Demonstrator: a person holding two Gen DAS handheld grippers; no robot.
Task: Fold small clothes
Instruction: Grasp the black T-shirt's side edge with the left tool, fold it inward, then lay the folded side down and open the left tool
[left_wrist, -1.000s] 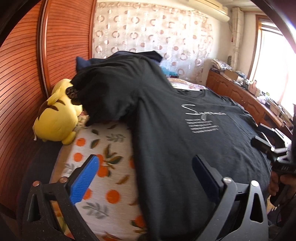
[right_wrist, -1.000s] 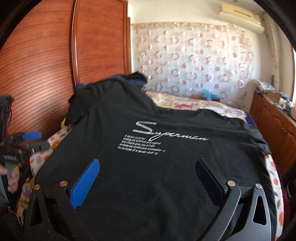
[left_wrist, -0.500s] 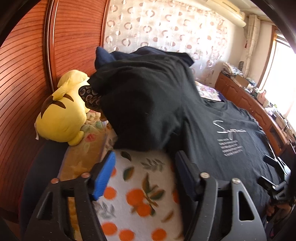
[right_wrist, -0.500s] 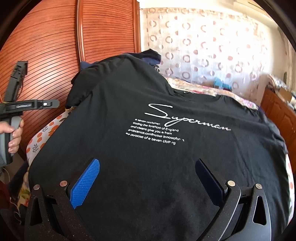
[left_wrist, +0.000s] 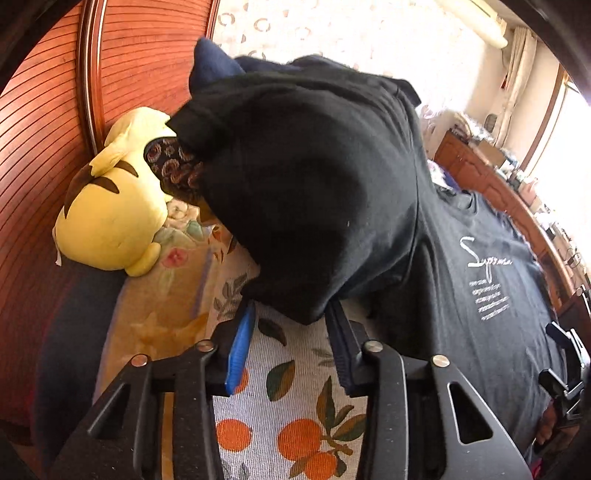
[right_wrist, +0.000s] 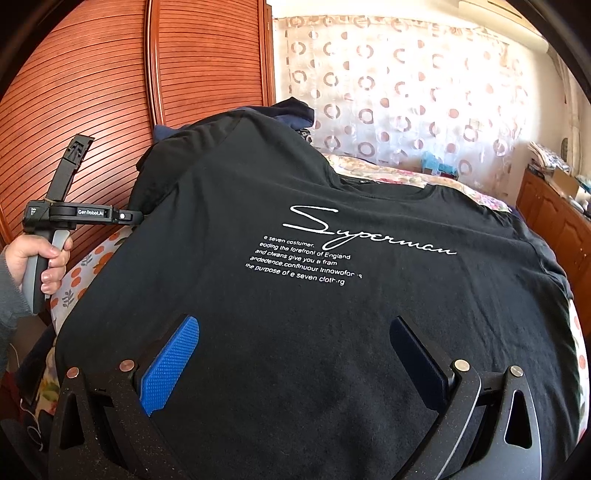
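Observation:
A black T-shirt (right_wrist: 295, 184) with white "Superman" print lies spread face up on the bed. Its left sleeve (left_wrist: 314, 184) drapes over a heap of clothes, and the cuff hangs down onto the bedcover. My left gripper (left_wrist: 291, 310) points down at that cuff. Its jaws are closing, with the cuff's lower edge between the fingertips (left_wrist: 243, 332) and a gap still showing. My right gripper (right_wrist: 295, 328) hovers open over the shirt's lower front, with nothing between its pads. In the right wrist view a hand (right_wrist: 33, 258) holds the left tool at the sleeve.
A yellow plush toy (left_wrist: 110, 214) lies left of the sleeve against the slatted wooden wardrobe (left_wrist: 37, 129). Dark blue clothes (left_wrist: 214, 62) are piled under the sleeve. The bedcover (left_wrist: 295, 424) has an orange-fruit print. A wooden cabinet (right_wrist: 554, 221) runs along the bed's right side.
My left gripper has swung left from the shirt's body to the sleeve cuff and its jaws have narrowed around it. The right gripper has stayed wide open and edged slightly closer over the shirt.

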